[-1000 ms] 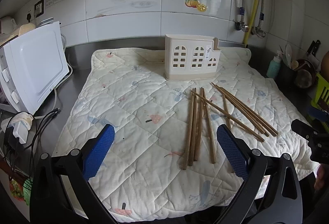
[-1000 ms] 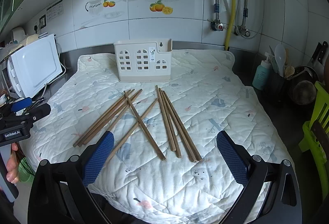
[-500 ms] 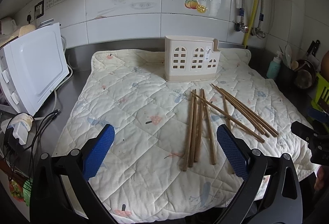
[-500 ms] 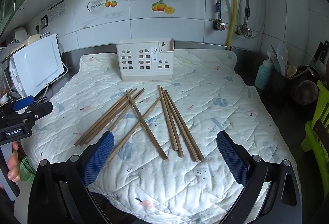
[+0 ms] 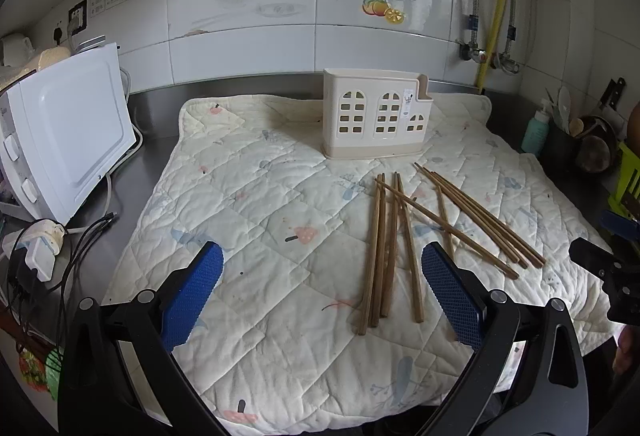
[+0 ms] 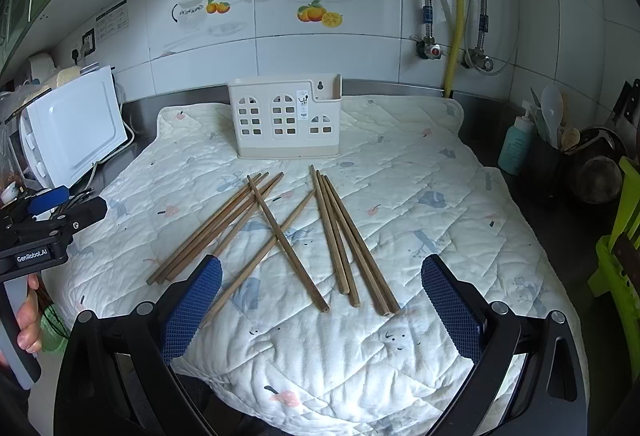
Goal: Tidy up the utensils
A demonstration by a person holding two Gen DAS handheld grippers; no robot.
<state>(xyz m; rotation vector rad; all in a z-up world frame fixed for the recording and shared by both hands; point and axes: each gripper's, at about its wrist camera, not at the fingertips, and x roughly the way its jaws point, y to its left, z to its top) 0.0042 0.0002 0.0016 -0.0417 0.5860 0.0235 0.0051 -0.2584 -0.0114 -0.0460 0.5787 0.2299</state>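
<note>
Count: one utensil holder (image 6: 285, 117), cream plastic with arched cut-outs, upright at 12 o'clock on the quilted mat (image 6: 420, 171). It has three window columns, the right one stepped lower.

Chopsticks (image 6: 288, 232): I make it ten, all loose on the mat at centre, none in the holder. In the right wrist view, four fan out toward 8 o'clock (image 6: 208, 232), two cross in an X mid-mat, and four lie near-parallel toward 5 o'clock (image 6: 352, 240). Overlaps make the exact tally slightly uncertain.

Left gripper (image 5: 322, 290): jaws wide, nothing between the blue pads (image 5: 192, 290), hovering over bare mat, at 9 o'clock from the chopsticks (image 5: 384, 248). The holder (image 5: 378, 119) sits at 1 o'clock from it.

Right gripper (image 6: 320, 306): jaws wide, empty, with the near chopstick ends just ahead between the pads.

Also one white microwave (image 6: 74, 131) at 9 o'clock, off the mat.

Versus 1 s ago: chopsticks and holder unmoved. Both cameras shifted only slightly; the jaws are equally wide.
</note>
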